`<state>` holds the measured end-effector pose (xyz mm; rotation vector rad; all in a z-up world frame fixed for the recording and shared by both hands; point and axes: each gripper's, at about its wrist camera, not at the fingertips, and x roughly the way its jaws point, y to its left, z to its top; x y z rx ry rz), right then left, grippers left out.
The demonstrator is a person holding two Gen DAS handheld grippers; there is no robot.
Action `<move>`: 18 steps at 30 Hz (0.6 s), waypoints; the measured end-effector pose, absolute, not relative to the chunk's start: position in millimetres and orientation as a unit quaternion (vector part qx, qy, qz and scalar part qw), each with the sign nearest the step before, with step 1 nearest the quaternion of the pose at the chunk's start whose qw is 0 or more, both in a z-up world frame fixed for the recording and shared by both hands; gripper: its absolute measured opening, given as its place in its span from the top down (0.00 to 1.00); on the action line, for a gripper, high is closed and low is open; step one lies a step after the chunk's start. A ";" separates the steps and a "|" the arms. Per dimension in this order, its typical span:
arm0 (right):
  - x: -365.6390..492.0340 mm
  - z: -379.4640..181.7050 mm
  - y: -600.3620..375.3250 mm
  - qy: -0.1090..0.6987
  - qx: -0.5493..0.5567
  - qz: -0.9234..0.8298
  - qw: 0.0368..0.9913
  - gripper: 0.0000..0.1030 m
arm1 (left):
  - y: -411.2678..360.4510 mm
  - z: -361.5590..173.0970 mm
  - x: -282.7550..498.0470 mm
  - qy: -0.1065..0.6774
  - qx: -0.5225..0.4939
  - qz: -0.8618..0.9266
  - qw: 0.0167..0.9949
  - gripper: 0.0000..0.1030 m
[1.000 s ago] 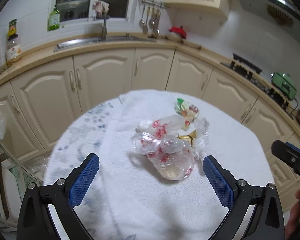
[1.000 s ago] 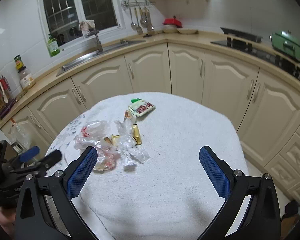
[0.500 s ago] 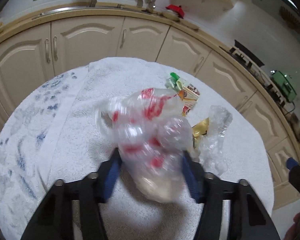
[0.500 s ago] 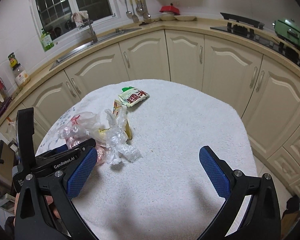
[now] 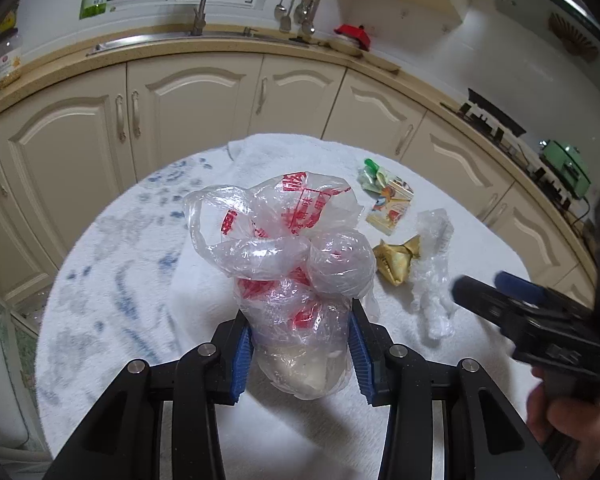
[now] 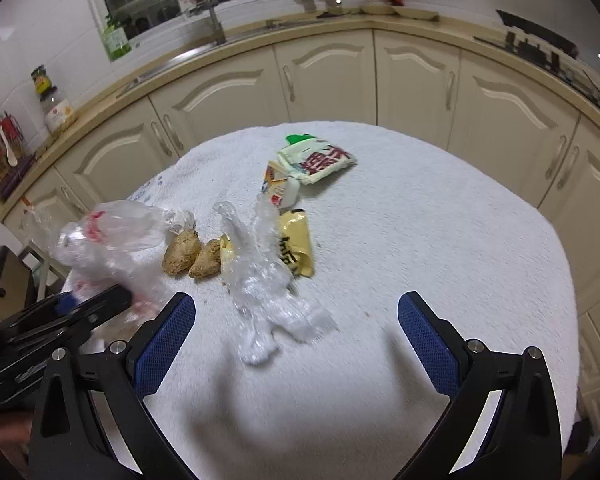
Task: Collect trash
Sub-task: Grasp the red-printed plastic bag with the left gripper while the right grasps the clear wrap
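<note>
My left gripper (image 5: pixel 300 352) is shut on a clear plastic bag with red print (image 5: pixel 292 256) and holds it lifted above the round white-clothed table (image 5: pixel 148 264). In the right wrist view the bag (image 6: pixel 108 240) hangs at the left, blurred. My right gripper (image 6: pixel 296 344) is open and empty, just above a crumpled clear wrap (image 6: pixel 260 276). Beyond it lie a yellow wrapper (image 6: pixel 296 244), two brown lumps (image 6: pixel 192 256), a small carton (image 6: pixel 280 188) and a green-and-white snack packet (image 6: pixel 316 158).
Cream kitchen cabinets (image 6: pixel 260 88) curve behind the table, with a sink and tap (image 6: pixel 212 24) on the counter. A stove (image 5: pixel 496 120) and a green appliance (image 5: pixel 564 164) stand at the right. A jar (image 6: pixel 56 108) stands at the left.
My left gripper closed on the printed plastic bag and lifted it off the table, uncovering two brown lumps. My right gripper moved forward and down toward the clear wrap.
</note>
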<state>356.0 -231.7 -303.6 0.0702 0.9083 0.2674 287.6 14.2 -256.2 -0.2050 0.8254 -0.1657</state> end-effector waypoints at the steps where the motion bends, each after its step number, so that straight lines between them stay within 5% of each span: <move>1: 363.8 -310.9 -225.2 0.446 0.027 0.132 0.885 0.14 | 13.7 -255.1 283.3 0.398 -0.097 -0.078 0.909 0.63; 8: 369.1 -331.5 -217.0 0.467 0.027 0.150 0.871 0.79 | 10.6 -245.4 248.6 0.387 -0.092 -0.083 0.914 0.63; 18: 329.2 -307.0 -253.9 0.441 0.069 0.147 0.883 0.80 | 4.8 -226.0 225.6 0.371 -0.092 -0.101 0.919 0.63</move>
